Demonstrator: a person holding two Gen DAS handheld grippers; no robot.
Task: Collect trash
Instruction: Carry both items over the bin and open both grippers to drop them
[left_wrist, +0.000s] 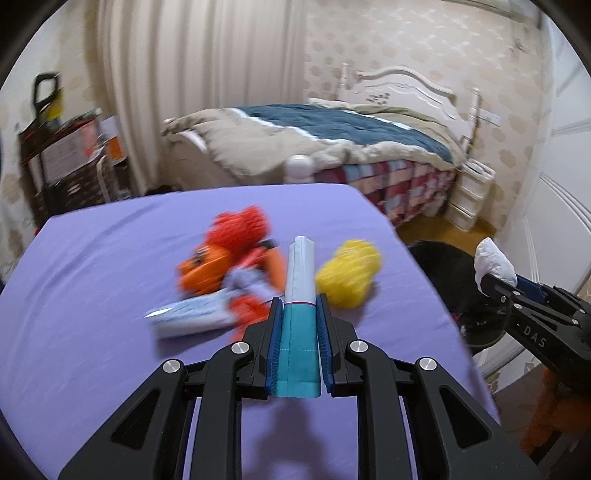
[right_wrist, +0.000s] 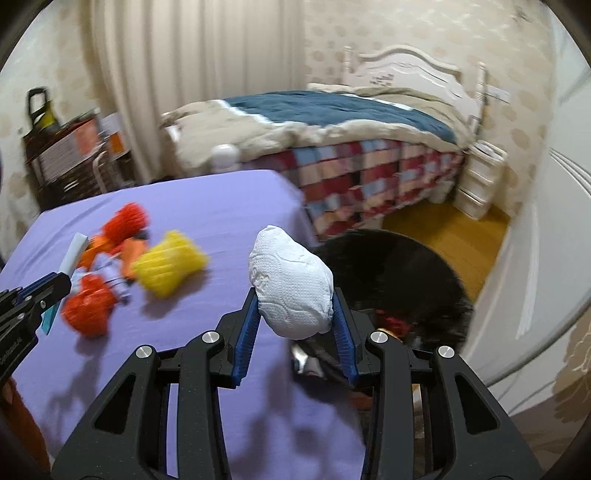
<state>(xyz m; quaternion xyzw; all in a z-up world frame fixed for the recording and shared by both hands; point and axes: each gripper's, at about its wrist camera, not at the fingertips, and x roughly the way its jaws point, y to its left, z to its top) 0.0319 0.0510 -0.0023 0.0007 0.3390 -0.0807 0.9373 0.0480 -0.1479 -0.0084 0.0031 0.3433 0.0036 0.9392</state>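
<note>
The bed (left_wrist: 332, 140) fills the back of the room, its blue and beige quilt rumpled over a checked skirt, with a white headboard (right_wrist: 410, 70) against the wall. In front of me lies the purple surface (left_wrist: 92, 266), and off its right edge sits a black trash bag (right_wrist: 399, 273), its mouth open on the floor below.

My right gripper (right_wrist: 295, 314) is clamped on a crumpled white paper wad (right_wrist: 291, 284), held up in the air at the right edge of the surface, beside the black bag. My left gripper (left_wrist: 299, 321) has its fingers (left_wrist: 275, 343) closed narrowly on a long teal and white packet (left_wrist: 300, 314) that points straight ahead, lifted above the cloth.

On the surface, 1 yellow mesh ball (left_wrist: 349, 273) rests just right of the packet's tip. Left of it is a blurred heap: an orange-red mesh ball (left_wrist: 240, 229), orange wrappers (left_wrist: 203, 271), a pale blue and white wrapper (left_wrist: 188, 317) lying flat nearest me, and a 2nd orange-red mesh ball (right_wrist: 88, 306) at the near end of the heap
</note>
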